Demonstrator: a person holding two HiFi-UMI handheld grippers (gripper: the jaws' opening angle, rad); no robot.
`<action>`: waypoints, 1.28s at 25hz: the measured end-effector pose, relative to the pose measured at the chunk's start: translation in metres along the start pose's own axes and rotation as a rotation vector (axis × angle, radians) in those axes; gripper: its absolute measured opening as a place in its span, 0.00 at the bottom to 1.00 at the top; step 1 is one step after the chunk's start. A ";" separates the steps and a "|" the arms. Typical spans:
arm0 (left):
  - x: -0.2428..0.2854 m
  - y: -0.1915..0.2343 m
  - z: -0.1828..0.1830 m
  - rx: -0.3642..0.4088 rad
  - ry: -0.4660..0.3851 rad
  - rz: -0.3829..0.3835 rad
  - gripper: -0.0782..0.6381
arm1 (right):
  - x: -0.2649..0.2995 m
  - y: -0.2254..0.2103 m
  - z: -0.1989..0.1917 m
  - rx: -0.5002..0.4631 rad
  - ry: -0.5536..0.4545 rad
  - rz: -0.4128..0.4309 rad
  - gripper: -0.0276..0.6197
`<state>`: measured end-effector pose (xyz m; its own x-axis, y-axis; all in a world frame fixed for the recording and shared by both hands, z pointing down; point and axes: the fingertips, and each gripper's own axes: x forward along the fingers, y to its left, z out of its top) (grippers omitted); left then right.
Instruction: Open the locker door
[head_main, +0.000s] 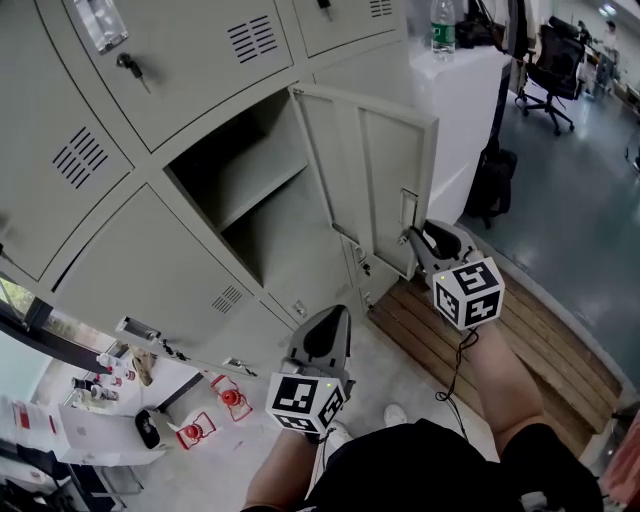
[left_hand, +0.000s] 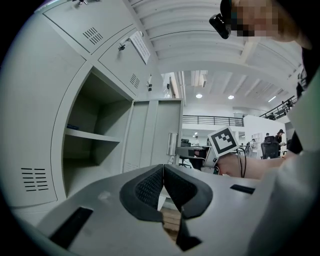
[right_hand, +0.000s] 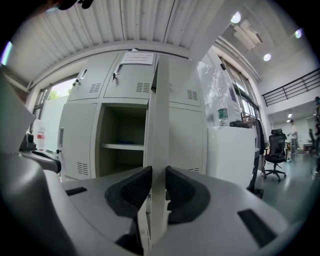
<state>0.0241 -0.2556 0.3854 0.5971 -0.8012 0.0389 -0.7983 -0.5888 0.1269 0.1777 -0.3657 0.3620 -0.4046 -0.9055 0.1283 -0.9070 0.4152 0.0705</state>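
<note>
Nearest me, my left gripper (head_main: 333, 314) (left_hand: 162, 167) hangs short of the locker door (head_main: 370, 170) (right_hand: 159, 125), below its lower corner, with its jaws clenched together on nothing. My right gripper (head_main: 412, 236) (right_hand: 159, 175) is at the door's free edge, jaws grasping that edge. The door stands swung wide out. Behind it the compartment (head_main: 205, 165) lies open, one shelf (head_main: 262, 187) across it.
</note>
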 end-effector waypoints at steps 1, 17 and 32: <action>0.002 -0.002 0.000 -0.001 0.000 0.006 0.13 | 0.001 -0.002 0.000 0.000 -0.001 0.005 0.26; 0.005 -0.019 -0.006 0.008 0.002 0.109 0.13 | 0.006 -0.022 -0.001 0.002 -0.018 0.070 0.26; -0.041 -0.010 -0.004 0.019 -0.007 0.169 0.13 | -0.031 -0.022 0.008 0.023 -0.093 -0.036 0.20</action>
<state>0.0081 -0.2166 0.3863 0.4540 -0.8895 0.0513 -0.8885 -0.4477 0.1006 0.2092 -0.3476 0.3488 -0.3796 -0.9245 0.0339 -0.9232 0.3809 0.0510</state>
